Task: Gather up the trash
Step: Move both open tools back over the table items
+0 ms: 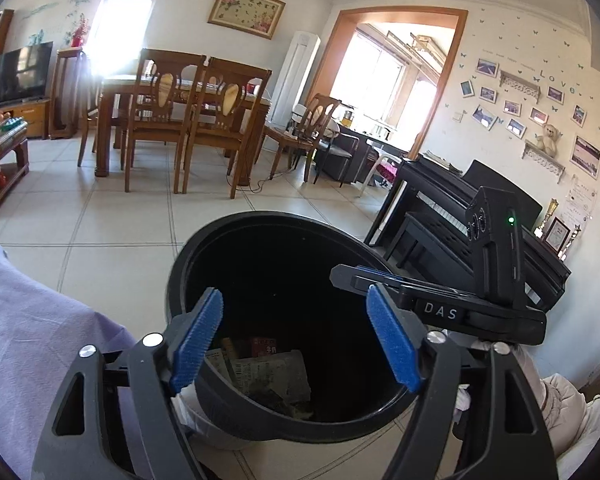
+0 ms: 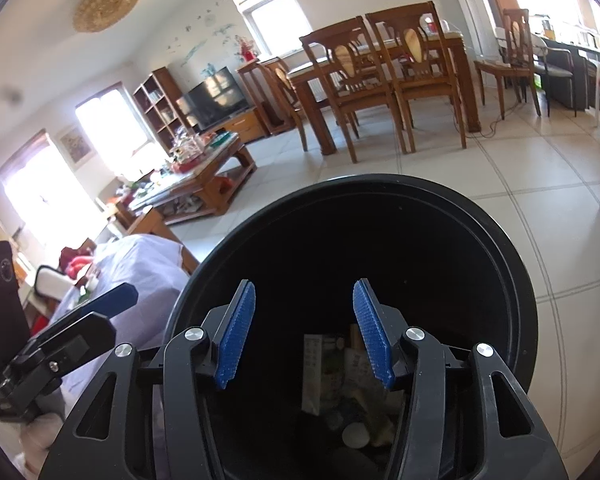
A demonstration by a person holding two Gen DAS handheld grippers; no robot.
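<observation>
Both grippers hang right over the black trash bin (image 1: 284, 408), left gripper (image 1: 294, 344) spread wide, right gripper (image 2: 304, 330) about half apart, nothing in either. Wrappers (image 1: 266, 366) lie flat at the bin's bottom. Bin stands upright, mouth up. I'd lift straight up, clear of the rim.

"DAS" in white letters on the black right gripper (image 1: 364, 280). "Love" on the wall (image 1: 558, 82) above the photographs. Wrapper print in the bin (image 1: 204, 256) illegible.
</observation>
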